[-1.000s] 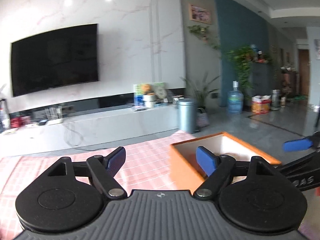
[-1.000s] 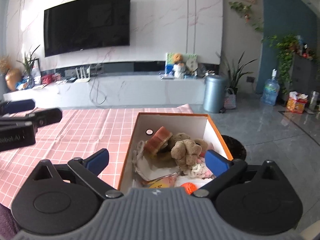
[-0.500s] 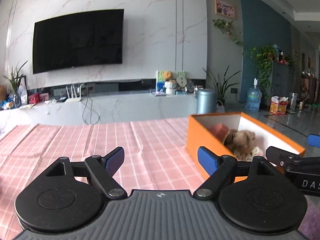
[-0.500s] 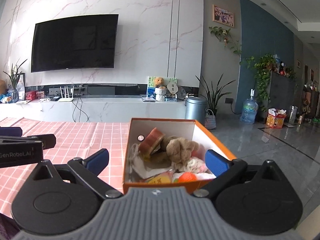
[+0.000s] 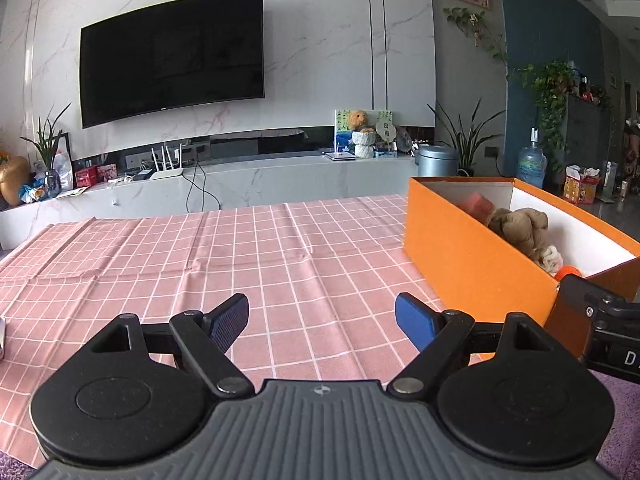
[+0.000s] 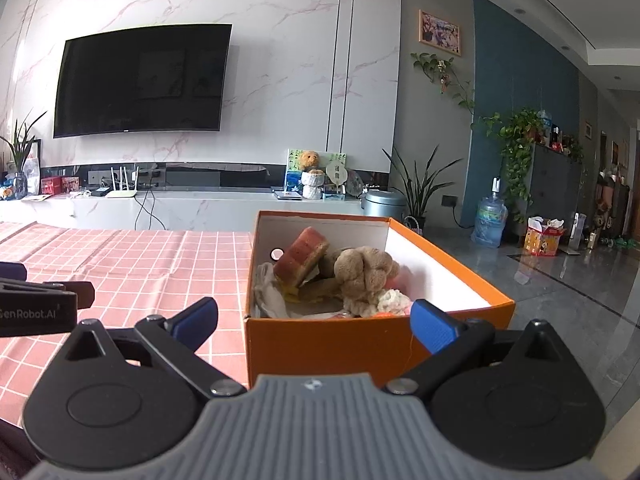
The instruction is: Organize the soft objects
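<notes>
Both sets of jaws stand wide apart with nothing between them: my left gripper (image 5: pixel 322 320) hangs over bare cloth, and my right gripper (image 6: pixel 314 322) sits just in front of the near short wall of the orange cardboard box with white inside walls (image 6: pixel 360 346).

Inside that box the soft things lie heaped together. A brown plush toy of knotted limbs (image 6: pixel 366 276) sits near the middle, and a reddish-brown spongy block (image 6: pixel 302 260) leans tilted against the far end beside it. A small cream fuzzy lump (image 6: pixel 394 300) touches the plush on its near side, and a bit of something orange (image 6: pixel 384 314) peeps up just behind the near wall. Crumpled white wrapping (image 6: pixel 268 296) lines the left side of the box.

From my left side the same box (image 5: pixel 472 264) stands to the right, with the plush (image 5: pixel 520 228) showing above its long wall.

Under the box spreads a pink checked tablecloth (image 5: pixel 240 264), creased in places. Beyond it runs a long white marble-look cabinet (image 6: pixel 192 208) under a large black wall-mounted television (image 6: pixel 140 80). A small teddy bear (image 6: pixel 310 158) sits on that cabinet, and a grey round bin (image 6: pixel 384 202) stands on the floor near its right end.
</notes>
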